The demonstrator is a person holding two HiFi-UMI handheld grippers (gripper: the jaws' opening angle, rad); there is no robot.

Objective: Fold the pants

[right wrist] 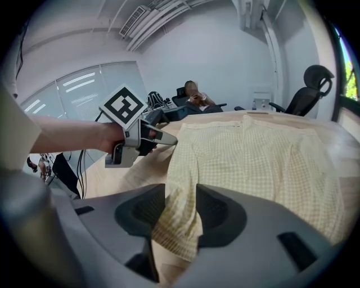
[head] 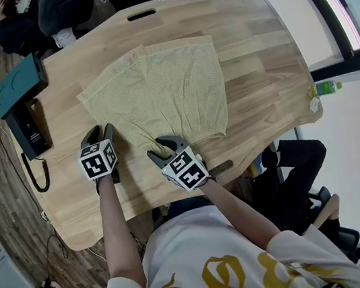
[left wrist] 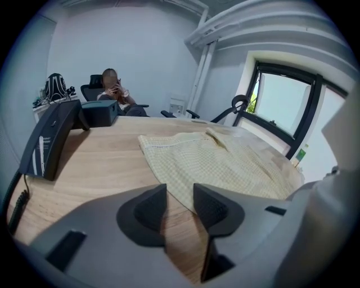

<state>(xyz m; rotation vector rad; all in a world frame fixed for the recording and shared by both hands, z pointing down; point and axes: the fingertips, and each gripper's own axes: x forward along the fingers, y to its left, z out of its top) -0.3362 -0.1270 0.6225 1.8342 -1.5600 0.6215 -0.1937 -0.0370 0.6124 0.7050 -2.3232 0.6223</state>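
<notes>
**Both grippers at the near hem of the pants, neither one clamped**

Head view: the pale yellow checked pants (head: 158, 92) lie spread on the wooden table (head: 255, 59), looking already doubled over once. The left gripper (head: 100, 136) sits just off their near left corner. The right gripper (head: 160, 148) rests on their near edge, where the cloth bunches. A desk telephone (head: 26, 124) stands well to the left of the pants.

Left gripper view: the left gripper (left wrist: 179, 205) has its jaws partly apart and holds nothing. Bare wood shows between them, and the pants (left wrist: 225, 163) begin just beyond the right jaw.

Right gripper view: the right gripper (right wrist: 180, 211) has its jaws wide, with a loose ridge of the pants (right wrist: 264, 157) standing between them but not pinched.

This looks like a pause between grips. For the next fold, the left gripper needs to slide onto the cloth, both need to close on the hem, and together they carry it across evenly.
</notes>
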